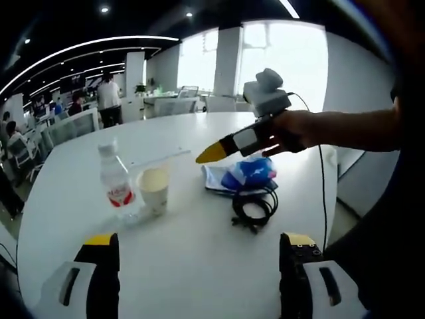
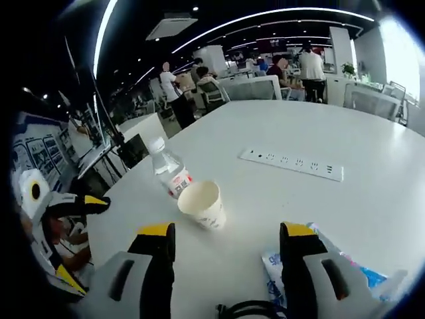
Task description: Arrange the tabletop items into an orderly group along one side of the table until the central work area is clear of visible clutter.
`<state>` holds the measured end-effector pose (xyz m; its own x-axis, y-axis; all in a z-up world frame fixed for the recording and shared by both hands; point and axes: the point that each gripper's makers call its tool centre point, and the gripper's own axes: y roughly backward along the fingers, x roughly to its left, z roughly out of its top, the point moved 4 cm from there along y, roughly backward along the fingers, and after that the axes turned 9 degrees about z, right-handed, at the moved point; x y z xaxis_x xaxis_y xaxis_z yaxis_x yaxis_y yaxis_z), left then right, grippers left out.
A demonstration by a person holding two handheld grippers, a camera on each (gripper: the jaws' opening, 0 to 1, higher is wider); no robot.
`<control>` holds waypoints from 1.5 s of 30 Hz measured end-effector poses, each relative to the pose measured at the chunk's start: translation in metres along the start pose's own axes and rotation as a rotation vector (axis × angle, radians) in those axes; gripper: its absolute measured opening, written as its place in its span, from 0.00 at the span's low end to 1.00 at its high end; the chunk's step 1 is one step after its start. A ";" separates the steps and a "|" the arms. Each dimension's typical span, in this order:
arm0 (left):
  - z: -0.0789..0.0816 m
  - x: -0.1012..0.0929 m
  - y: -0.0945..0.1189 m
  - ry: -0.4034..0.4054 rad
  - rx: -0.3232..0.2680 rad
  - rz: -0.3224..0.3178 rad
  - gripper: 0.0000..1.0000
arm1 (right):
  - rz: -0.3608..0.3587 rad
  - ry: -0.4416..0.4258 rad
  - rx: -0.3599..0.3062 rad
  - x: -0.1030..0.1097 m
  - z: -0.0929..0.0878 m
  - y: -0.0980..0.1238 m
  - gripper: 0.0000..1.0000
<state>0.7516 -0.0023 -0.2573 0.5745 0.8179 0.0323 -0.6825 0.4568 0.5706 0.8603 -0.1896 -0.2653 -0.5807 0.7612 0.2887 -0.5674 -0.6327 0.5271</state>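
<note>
While both tools gape, bottle red label unreadable, touching paper cup; table.

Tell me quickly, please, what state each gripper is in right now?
Left gripper: open, holding nothing.
Right gripper: open, holding nothing.

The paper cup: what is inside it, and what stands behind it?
In the right gripper view the paper cup shows only a pale inner wall near its rim; its bottom is hidden. Behind it stands a water bottle with a red label, its base covered by the cup.
</note>
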 end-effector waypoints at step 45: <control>0.012 0.007 0.018 0.045 -0.072 0.010 1.00 | -0.215 0.009 -0.072 -0.031 -0.080 0.182 0.98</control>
<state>0.7485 0.0074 -0.2373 0.5477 0.8367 -0.0005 -0.7197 0.4714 0.5098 0.7282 -0.3403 -0.2424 -0.4467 0.8786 0.1689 -0.7186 -0.4648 0.5173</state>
